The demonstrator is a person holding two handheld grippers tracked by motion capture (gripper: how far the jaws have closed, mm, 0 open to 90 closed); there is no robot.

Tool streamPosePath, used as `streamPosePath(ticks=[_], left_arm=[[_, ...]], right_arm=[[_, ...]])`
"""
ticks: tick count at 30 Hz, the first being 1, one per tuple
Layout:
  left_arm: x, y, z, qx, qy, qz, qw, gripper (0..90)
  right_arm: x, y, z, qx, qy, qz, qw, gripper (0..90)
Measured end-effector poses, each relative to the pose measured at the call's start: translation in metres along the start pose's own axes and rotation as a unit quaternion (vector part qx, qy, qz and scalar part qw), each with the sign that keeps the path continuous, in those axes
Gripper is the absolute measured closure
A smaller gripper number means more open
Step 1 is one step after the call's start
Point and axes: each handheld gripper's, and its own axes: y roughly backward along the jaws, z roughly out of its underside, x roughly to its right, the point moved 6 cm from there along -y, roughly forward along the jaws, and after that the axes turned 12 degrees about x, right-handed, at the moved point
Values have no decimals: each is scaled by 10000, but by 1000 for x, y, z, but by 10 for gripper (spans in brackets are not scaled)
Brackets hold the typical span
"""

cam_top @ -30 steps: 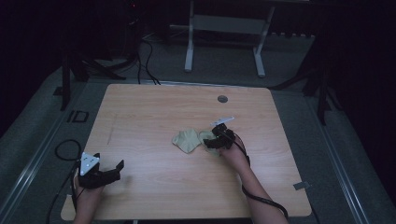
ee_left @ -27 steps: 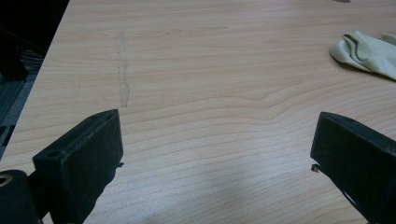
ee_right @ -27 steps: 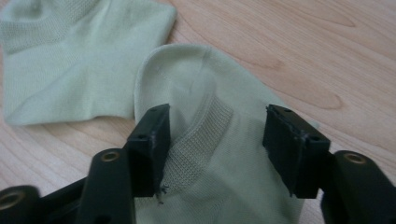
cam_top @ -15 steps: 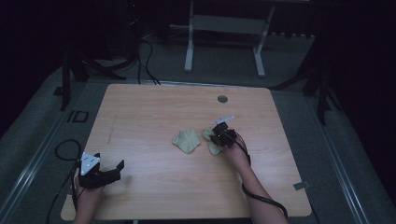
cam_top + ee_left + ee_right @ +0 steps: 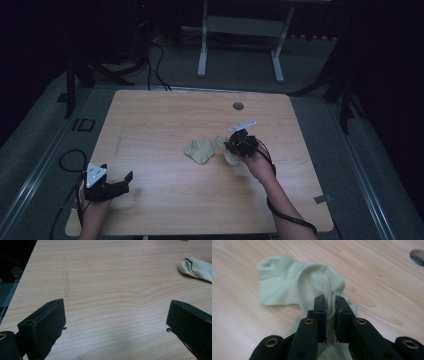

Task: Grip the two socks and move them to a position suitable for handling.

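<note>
A pale green sock (image 5: 322,282) is pinched at a fold of its cuff by the right gripper (image 5: 329,312), whose jaws have just been closing and are now narrow, with the knit pressed between the pads. In the high view this gripper (image 5: 239,145) is seen right of the table centre, and the held sock (image 5: 231,156) hangs partly under it, its lower part apparently touching the table (image 5: 165,115). A second sock (image 5: 200,150) is lying flat just to the left of it, near but, as far as can be told, apart from it. The left gripper (image 5: 116,186) is held at the near left corner, well apart from both socks; in its own view the jaws are wide and nothing is between them, and the flat sock (image 5: 197,267) is seen far to the right. Some risks can be judged from here. Only a thin edge of cloth is caught, so the sock may slip out if it is lifted fast or shaken. The loose part may drag over the second sock and push it away or carry it along. If the two socks are to be paired, the held one may be put down twisted, because its shape is not controlled by one pinch point.
</note>
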Motion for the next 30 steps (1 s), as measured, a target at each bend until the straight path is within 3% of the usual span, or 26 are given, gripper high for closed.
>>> streamPosePath(ticks=[9,18,24,30], left_arm=[[0,0,0,-3,-7,-1,10000,22],[0,0,-1,19,5,-7,10000,22],[0,1,-1,21,6,-1,10000,22],[1,1,-1,21,1,2,10000,22]], right_arm=[[-33,35,-4,252,336,-325,9986,816],[-65,60,2,344,738,-579,9950,815],[-79,60,17,289,902,-675,9932,815],[-91,48,39,209,1038,-736,9917,814]])
